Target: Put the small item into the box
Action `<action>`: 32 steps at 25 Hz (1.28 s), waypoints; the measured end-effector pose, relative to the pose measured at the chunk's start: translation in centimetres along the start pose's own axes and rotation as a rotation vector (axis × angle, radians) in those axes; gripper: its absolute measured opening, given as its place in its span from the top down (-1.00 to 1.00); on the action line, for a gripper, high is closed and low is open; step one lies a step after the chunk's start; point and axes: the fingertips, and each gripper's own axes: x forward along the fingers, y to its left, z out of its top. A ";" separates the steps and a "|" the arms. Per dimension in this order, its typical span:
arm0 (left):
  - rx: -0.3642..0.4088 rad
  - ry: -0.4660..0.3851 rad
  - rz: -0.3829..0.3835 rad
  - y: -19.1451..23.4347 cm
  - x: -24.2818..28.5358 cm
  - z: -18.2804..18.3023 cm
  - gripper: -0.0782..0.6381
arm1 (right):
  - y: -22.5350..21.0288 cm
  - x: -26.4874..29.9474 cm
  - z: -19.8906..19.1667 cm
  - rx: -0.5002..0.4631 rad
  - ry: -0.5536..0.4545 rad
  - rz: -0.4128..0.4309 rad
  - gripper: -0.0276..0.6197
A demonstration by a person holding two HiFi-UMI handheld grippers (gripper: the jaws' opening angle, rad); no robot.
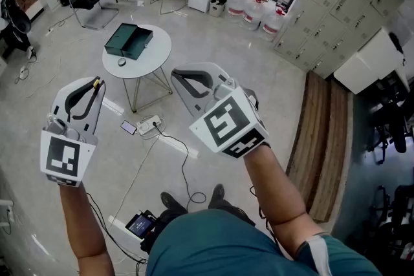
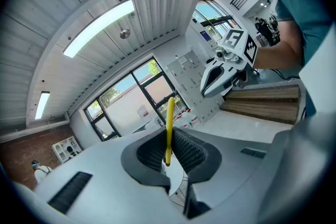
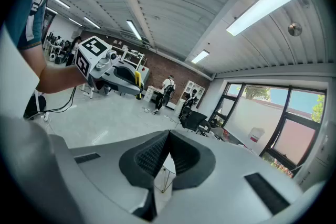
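**A:** Left gripper (image 1: pixel 96 86), jaw state?
**B:** Narrow. Clamped on a thin yellow strip (image 2: pixel 169 118), ribbed jaw faces pressing it from both sides.

**A:** How does the strip lie?
**B:** Long axis runs along the jaws. Near end sits between them. Free end sticks out past the tips and points straight ahead of the claw.

**A:** The box?
**B:** Dark green box (image 1: pixel 129 41), lid open, on a round table (image 1: pixel 156 55). It lies ahead of the left claw's tips, off toward the right claw's side, well apart from both. A small round object (image 1: pixel 121 62) lies on the tabletop just beside the box, on the side nearer the claws.

**A:** Right gripper (image 3: pixel 167 136)?
**B:** Jaws together, tips meeting, nothing between them. Held up beside the left claw and apart from it. The table is ahead of it, toward its left.
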 end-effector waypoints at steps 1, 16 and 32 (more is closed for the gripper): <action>-0.001 -0.001 -0.002 0.0 0.0 -0.2 0.65 | 0.1 0.2 0.0 0.001 0.002 0.000 0.80; 0.001 -0.016 -0.047 2.4 1.0 -3.6 0.65 | 0.9 4.8 -0.3 0.042 0.026 -0.009 0.80; -0.006 -0.022 -0.066 5.6 2.9 -6.7 0.65 | -0.8 9.8 0.4 0.068 -0.002 -0.034 0.80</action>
